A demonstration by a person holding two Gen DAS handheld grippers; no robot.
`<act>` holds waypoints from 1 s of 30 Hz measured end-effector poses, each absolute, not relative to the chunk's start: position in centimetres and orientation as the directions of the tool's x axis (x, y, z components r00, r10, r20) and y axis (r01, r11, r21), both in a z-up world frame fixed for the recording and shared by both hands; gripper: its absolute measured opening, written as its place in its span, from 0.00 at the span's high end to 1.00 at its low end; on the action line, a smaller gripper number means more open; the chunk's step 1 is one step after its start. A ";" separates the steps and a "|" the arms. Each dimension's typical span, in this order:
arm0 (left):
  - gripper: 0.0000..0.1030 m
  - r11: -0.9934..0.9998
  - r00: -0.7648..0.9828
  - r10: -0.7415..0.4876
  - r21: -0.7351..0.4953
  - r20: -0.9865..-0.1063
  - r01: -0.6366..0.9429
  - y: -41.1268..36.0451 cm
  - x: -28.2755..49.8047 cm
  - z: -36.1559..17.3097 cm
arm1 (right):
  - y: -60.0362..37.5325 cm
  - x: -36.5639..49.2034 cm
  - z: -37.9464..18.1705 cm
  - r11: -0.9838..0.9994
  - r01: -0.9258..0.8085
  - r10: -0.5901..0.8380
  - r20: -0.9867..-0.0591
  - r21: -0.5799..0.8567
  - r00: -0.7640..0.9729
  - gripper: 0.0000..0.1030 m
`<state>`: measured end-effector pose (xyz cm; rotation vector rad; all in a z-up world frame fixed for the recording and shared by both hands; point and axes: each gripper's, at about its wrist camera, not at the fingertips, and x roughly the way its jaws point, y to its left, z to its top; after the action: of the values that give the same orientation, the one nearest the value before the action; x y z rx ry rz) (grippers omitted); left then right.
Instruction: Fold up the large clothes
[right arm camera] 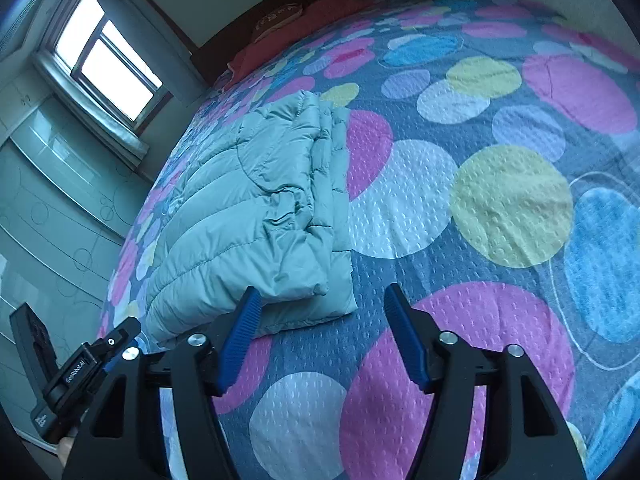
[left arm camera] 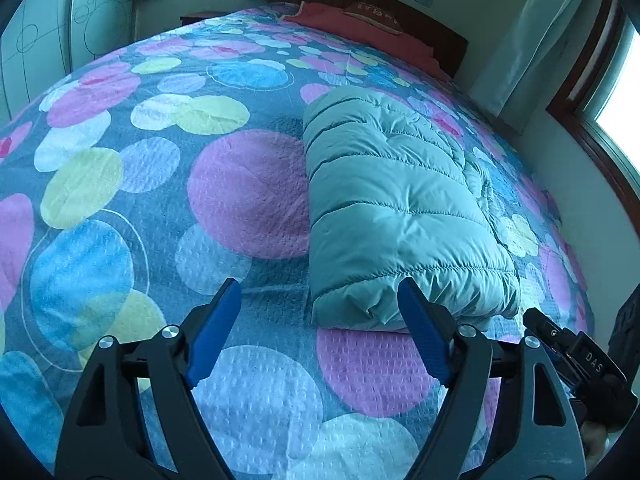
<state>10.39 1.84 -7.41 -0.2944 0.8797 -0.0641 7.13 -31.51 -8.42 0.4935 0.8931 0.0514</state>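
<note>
Left wrist view: left hand-held gripper (left arm camera: 320, 312) hovers over the bed w/ jaws spread wide, nothing between the blue pads (left arm camera: 214, 332). The pale teal puffer jacket (left arm camera: 400, 208) lies folded into a thick oblong bundle on the bedspread (left arm camera: 140, 184), right of centre in this view; its near end sits just beyond the right pad, apart from it as far as the view shows. Bedspread is grey-blue w/ big pink, yellow, blue & white circles. Red pillows (left arm camera: 360, 24) lie at the far end against a dark wooden headboard (left arm camera: 452, 40). A curtain (left arm camera: 536, 36) and a window (left arm camera: 616, 112) are on the right side.

Right wrist view: right hand-held gripper (right arm camera: 322, 304) also released, jaws wide, holding nothing. Same jacket (right arm camera: 248, 216) lies left of centre, near the bed's edge, loose crumpled layers showing along its near-right side; its near corner is just past the left pad (right arm camera: 240, 340), contact unclear. Window (right arm camera: 108, 60) upper left, wardrobe doors (right arm camera: 48, 208) below it.
</note>
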 end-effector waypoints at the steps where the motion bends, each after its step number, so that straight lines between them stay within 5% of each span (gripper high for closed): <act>1: 0.20 0.963 0.649 -0.158 -0.262 -0.744 -0.067 1.7 10.0 -7.0 | -30.9 7.0 -7.8 0.900 0.147 0.230 -0.733 0.411 0.640 0.34; 10: 0.06 0.985 0.718 -0.033 -0.143 -0.695 -0.093 1.0 7.0 -3.6 | -26.6 5.1 -3.8 0.959 0.083 0.140 -0.706 0.272 0.695 0.27; 30: 0.05 0.993 0.768 0.057 -0.047 -0.638 -0.112 0.1 4.0 -0.8 | -23.2 2.7 -1.0 0.989 0.032 0.070 -0.646 0.144 0.760 0.24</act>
<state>4.00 0.10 -0.84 -0.0842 0.6897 0.0920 2.69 -23.23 -1.00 0.1498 0.7079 0.0210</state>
